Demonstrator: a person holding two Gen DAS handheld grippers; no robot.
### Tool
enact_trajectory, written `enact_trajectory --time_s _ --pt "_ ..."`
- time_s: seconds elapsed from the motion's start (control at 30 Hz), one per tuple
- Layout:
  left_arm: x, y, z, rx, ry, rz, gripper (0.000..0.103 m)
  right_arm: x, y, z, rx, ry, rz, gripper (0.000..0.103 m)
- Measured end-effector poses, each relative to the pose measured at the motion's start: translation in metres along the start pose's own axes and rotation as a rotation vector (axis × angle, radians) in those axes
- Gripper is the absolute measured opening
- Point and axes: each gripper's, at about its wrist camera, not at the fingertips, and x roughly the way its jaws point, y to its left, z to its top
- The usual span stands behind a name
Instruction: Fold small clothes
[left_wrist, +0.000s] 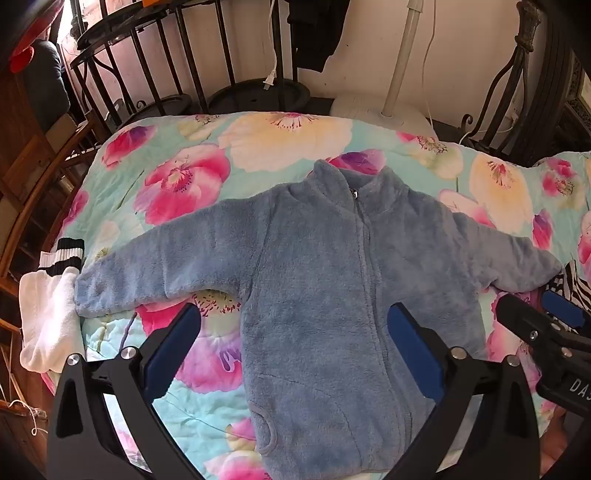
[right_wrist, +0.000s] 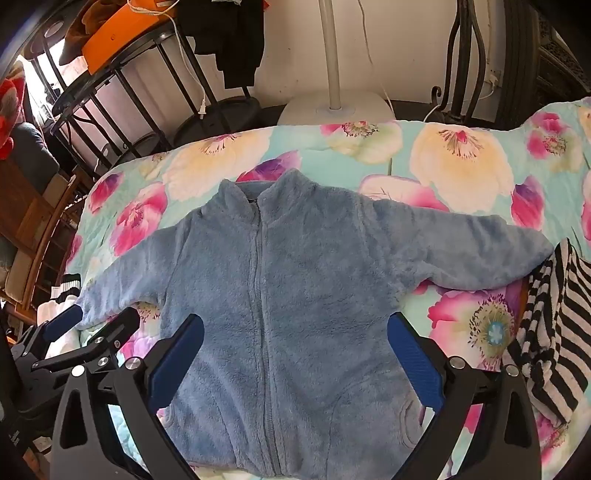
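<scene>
Blue fleece jacket (left_wrist: 325, 280) lies flat, front up, zipper (left_wrist: 369, 266) closed, on the floral quilt (left_wrist: 166, 177). Both sleeves spread out to the sides, collar at the far end from the jaws.

Left gripper (left_wrist: 295, 350): jaws wide apart, holding nothing. It hangs over the jacket's lower left half. Left finger (left_wrist: 173, 347) is over bare quilt just below the left sleeve's armpit; right finger (left_wrist: 413, 350) is over the jacket body, just right of the zipper. Left pocket opening (left_wrist: 269, 432) sits between the jaws, near the camera.

Right gripper (right_wrist: 295, 350): jaws also wide apart, empty. Both its fingers are over the jacket's lower body, the zipper running between them, closer to the left one. Right finger is at the jacket's side edge under the right sleeve.

Can't tell if any fingertip touches the fabric.

White garment with black-striped cuff (left_wrist: 55, 295) lies beyond the left sleeve's end, outside the left jaws. Black-and-white striped cloth (right_wrist: 554, 314) lies at the right sleeve's cuff, outside the right jaws. White lamp base (right_wrist: 332, 107) stands past the quilt's far edge.
</scene>
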Motion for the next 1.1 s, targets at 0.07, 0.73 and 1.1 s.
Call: enact_trajectory --time_s 0.07,0.73,1.1 --pt "0.0002 0.0003 -0.0004 0.000 0.000 0.000 0.098 0.0005 -0.0001 -0.0011 0.000 -0.002 0.000 0.099" --pt "0.0003 -0.0004 0.0003 0.001 0.003 0.003 0.098 0.0012 0.0002 -0.0018 0.001 -0.003 -0.003 0.099" --pt "0.0003 -0.0012 0.0002 -0.006 0.004 0.009 0.098 0.0016 -0.0001 -0.0021 0.002 -0.002 -0.002 0.099"
